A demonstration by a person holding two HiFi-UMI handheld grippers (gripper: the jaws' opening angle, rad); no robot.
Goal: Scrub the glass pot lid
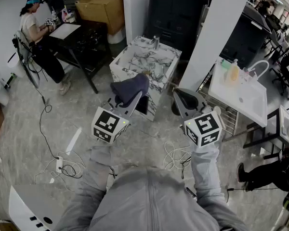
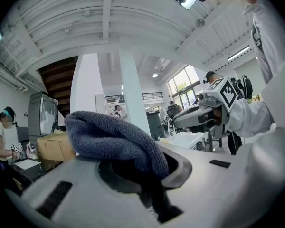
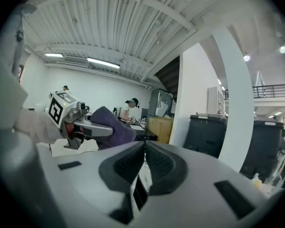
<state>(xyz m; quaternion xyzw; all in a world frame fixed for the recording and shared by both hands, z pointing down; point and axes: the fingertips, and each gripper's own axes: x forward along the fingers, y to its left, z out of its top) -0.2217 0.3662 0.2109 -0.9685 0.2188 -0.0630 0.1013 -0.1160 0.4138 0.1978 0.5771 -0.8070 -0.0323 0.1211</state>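
Your left gripper [image 2: 146, 171] is clamped on a dark grey-blue cloth [image 2: 113, 136]. The cloth bunches over the jaw tips and humps up to the left in the left gripper view. In the head view both grippers are held out side by side above the floor, well apart, pointing toward the marble-patterned sink unit [image 1: 133, 57] with its tap [image 1: 155, 42]. The glass pot lid [image 1: 157, 74] looks to be the round glinting shape in that basin, too small to be sure. Neither gripper is touching it, and the cloth sits on your side of the unit. Your right gripper [image 3: 144, 152] has its jaws pressed together, pads meeting, nothing between them. Further right is a white table [image 1: 253, 102] with a bottle [image 1: 234, 72] on it.
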